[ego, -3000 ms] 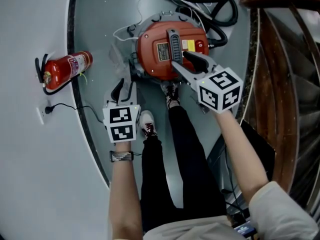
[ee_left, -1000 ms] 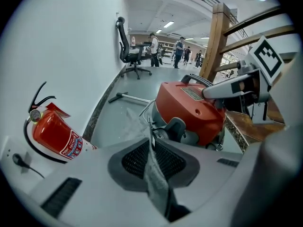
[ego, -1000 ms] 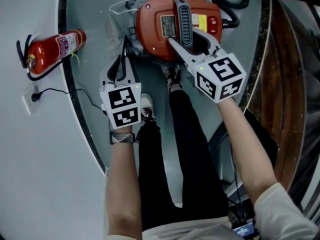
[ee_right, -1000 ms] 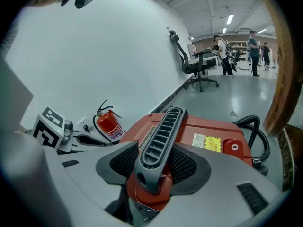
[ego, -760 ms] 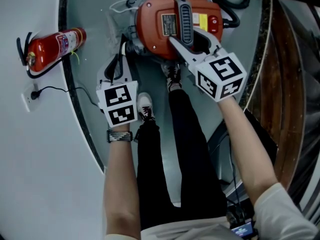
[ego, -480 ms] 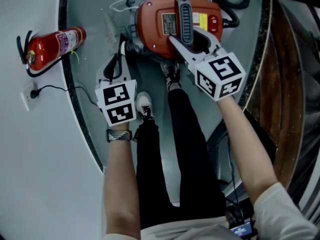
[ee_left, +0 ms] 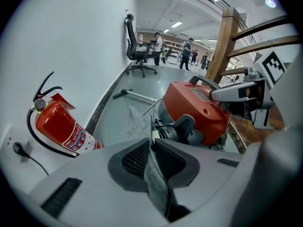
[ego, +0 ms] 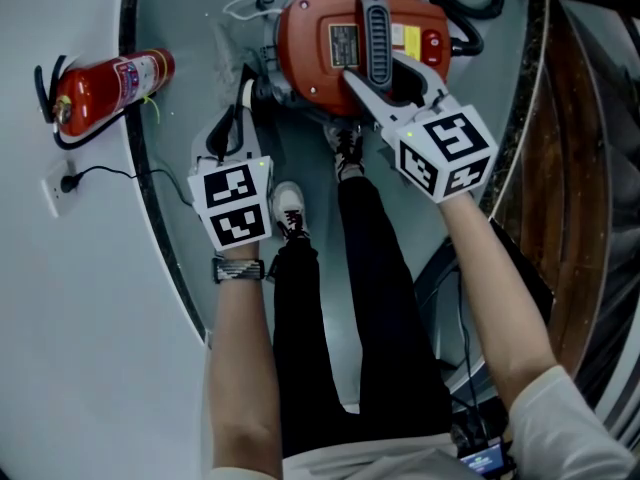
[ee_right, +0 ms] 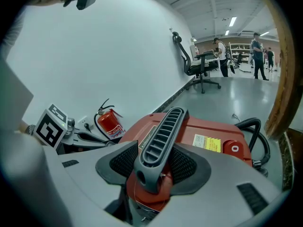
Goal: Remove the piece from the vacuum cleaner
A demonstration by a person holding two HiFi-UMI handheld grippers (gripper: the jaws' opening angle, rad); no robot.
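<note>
Gripper, left (ee_left: 152,155): pinched shut on thin grey textured strip (ee_left: 155,178)
Gripper, right (ee_right: 156,164): clamped round dark grey ribbed handle (ee_right: 163,126) — atop round red vacuum cleaner (ee_right: 208,126)
Nearby: red fire extinguisher (ego: 105,90)

Glossy orange plastic vacuum cleaner (ego: 310,58) (matt grey ribbed handle (ego: 375,38)) on a smooth, shiny floor (ego: 185,108).

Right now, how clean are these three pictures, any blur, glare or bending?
Head view: even light, sharp on the vacuum, no glare. Left gripper view: fisheye bend, black corners, the grey sheet between the jaws soft, a ceiling light flaring. Right gripper view: same bend and black corners, the handle crisp.
</note>
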